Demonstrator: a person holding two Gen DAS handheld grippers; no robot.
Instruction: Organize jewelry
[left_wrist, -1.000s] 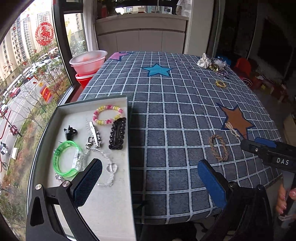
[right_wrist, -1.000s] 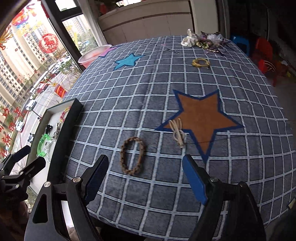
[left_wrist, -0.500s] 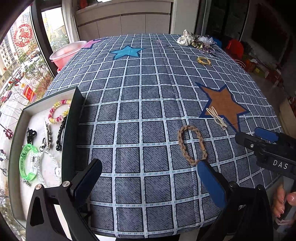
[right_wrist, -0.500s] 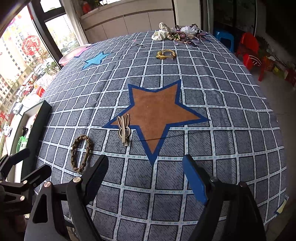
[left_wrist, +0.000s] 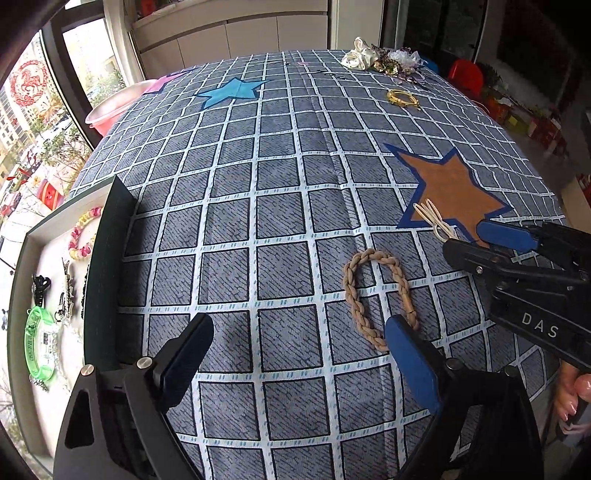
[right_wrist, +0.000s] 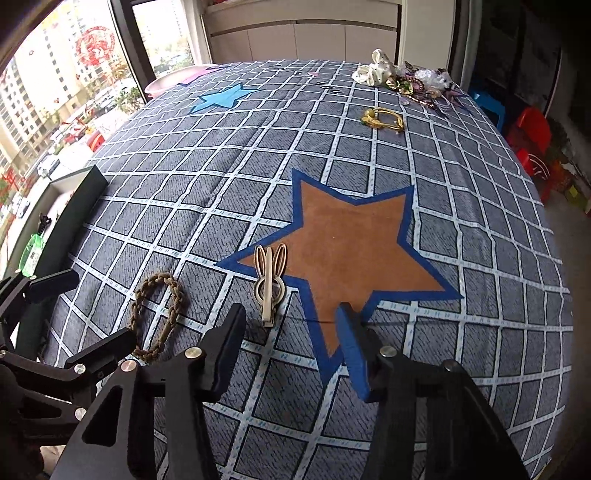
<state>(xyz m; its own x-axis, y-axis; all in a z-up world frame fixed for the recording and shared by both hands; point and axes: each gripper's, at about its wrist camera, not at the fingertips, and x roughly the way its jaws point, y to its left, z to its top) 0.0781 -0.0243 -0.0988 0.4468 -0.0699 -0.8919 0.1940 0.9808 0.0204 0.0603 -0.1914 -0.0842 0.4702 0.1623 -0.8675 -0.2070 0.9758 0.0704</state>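
A tan braided rope bracelet (left_wrist: 376, 295) lay flat on the checked grey-blue cloth covering the surface (left_wrist: 280, 206), its loop stretched into a narrow oval whose long axis ran from the near edge toward the far side. Just beside it, to its right, a cream rabbit-shaped hair clip (right_wrist: 269, 280) lay across the lower left point of a brown star with a blue border (right_wrist: 347, 251); the clip's two ears pointed away toward the far side and its straight tail toward the near edge.

The left gripper (left_wrist: 299, 354) hung over the near part of the cloth with its jaws released and wide apart, the blue right finger overlapping the near end of the bracelet in the left wrist view; whether it touched could not be told. The right gripper (right_wrist: 291, 350) was also spread and held nothing, its jaws on either side of the star's lower point, the clip's tail just ahead of the left finger.

At the left edge sat a dark-walled tray with a white floor (left_wrist: 107, 258), holding a translucent green bangle (left_wrist: 38, 347), a pink and yellow beaded bracelet (left_wrist: 83, 236) and some small dark clips. Far across the cloth lay a gold bangle (right_wrist: 382, 119) and, beyond it, a heap of mixed hair accessories (right_wrist: 402, 79).
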